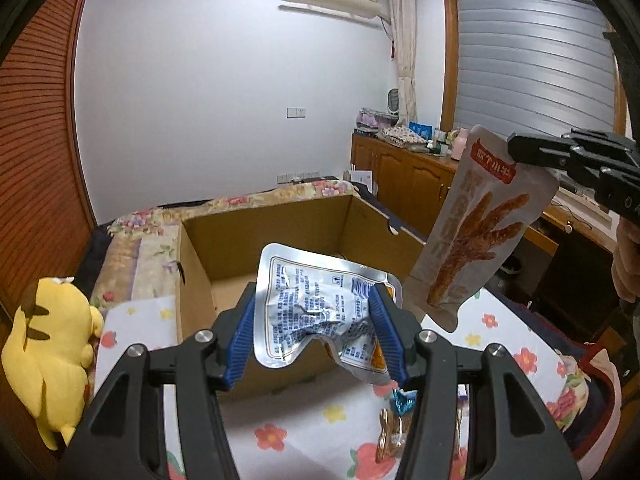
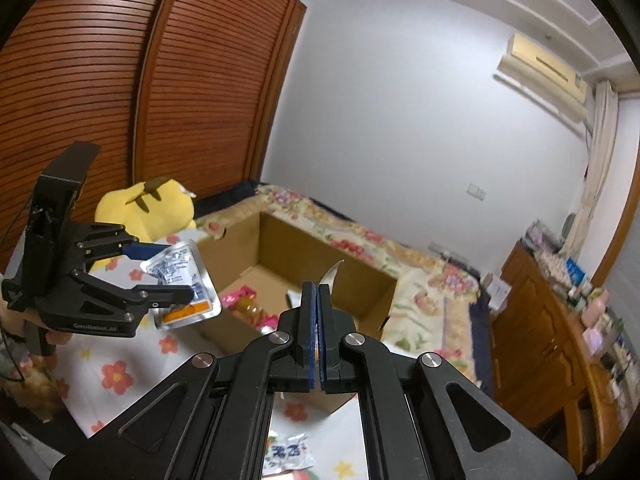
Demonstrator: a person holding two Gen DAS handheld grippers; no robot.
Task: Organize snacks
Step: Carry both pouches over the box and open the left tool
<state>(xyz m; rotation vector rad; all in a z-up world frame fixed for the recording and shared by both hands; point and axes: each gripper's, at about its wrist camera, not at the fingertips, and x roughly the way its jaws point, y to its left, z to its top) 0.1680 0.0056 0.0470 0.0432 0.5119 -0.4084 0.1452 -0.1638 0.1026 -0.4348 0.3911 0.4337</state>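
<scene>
My left gripper is shut on a crumpled silver snack packet and holds it above the near edge of an open cardboard box. It also shows in the right wrist view with the silver packet. My right gripper is shut on the top of a grey chicken-feet snack pouch, which hangs in the air right of the box. In the right wrist view my right gripper is closed on the pouch's thin edge. The box holds pink snack packs.
A yellow plush toy lies left of the box on the floral bedsheet. Small wrapped snacks lie on the sheet near me, and a blue-white packet too. A wooden cabinet with clutter stands at the right.
</scene>
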